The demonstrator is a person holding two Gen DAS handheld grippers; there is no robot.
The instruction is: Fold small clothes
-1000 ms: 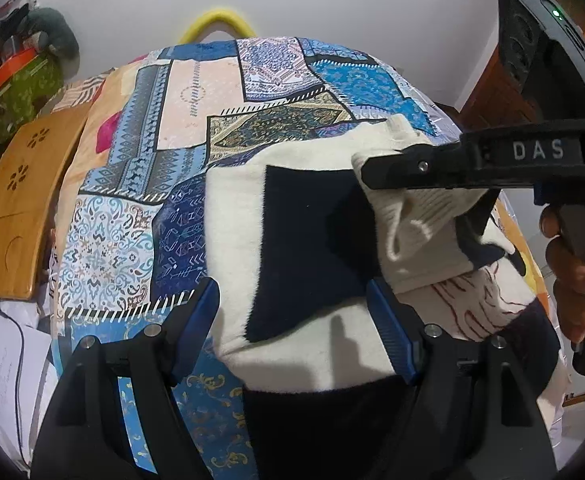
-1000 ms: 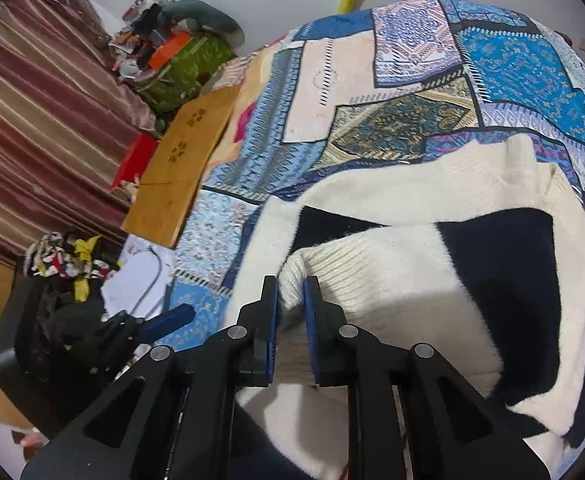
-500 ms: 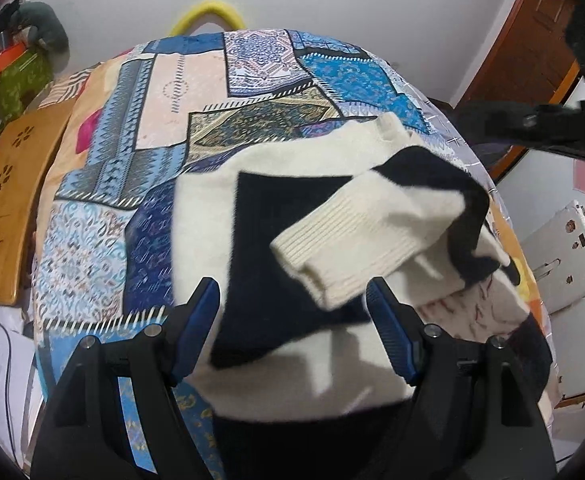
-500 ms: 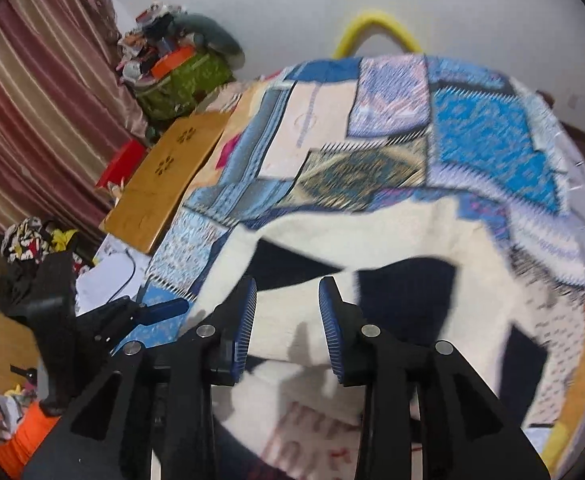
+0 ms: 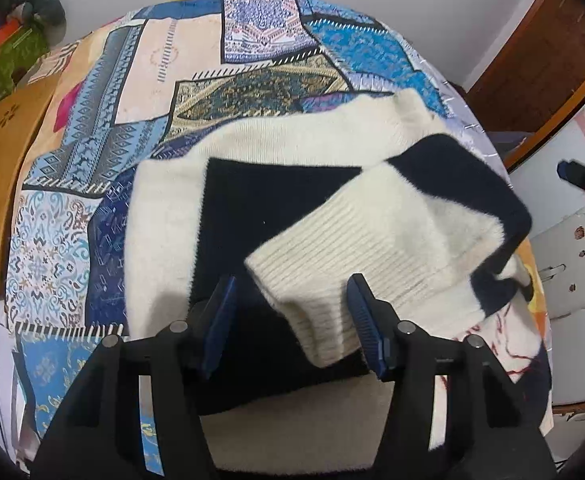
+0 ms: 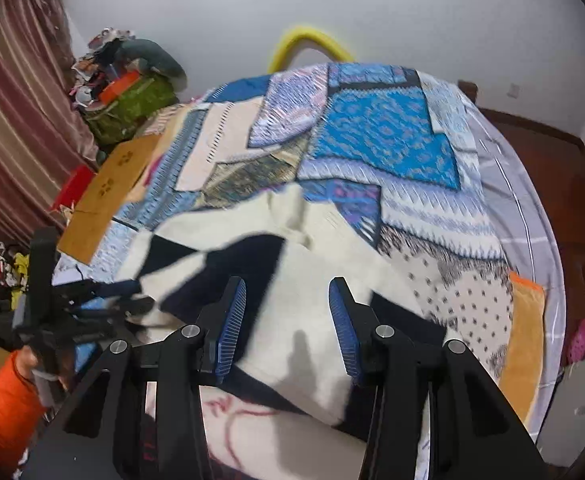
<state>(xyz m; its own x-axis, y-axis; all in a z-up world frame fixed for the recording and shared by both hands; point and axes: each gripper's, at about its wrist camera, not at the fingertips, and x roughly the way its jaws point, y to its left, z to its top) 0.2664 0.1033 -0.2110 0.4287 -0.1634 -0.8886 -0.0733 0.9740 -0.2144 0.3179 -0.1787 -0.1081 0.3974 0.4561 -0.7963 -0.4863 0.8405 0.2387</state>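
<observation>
Released since a second ago, the sleeve [image 5: 372, 248] lies across the sweater [image 5: 164, 220], right gripper [image 6: 288, 320] opening empty, left gripper [image 5: 292, 316] closing around its cuff, next needing a firm pinch.

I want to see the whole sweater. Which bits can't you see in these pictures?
- Left wrist view: the sweater's lower hem, hidden behind the left gripper, and its far sleeve, cut off at the right.
- Right wrist view: the sweater's pattern, smeared by motion blur; the red drawing on the fabric below, cut off by the right gripper's fingers.
</observation>
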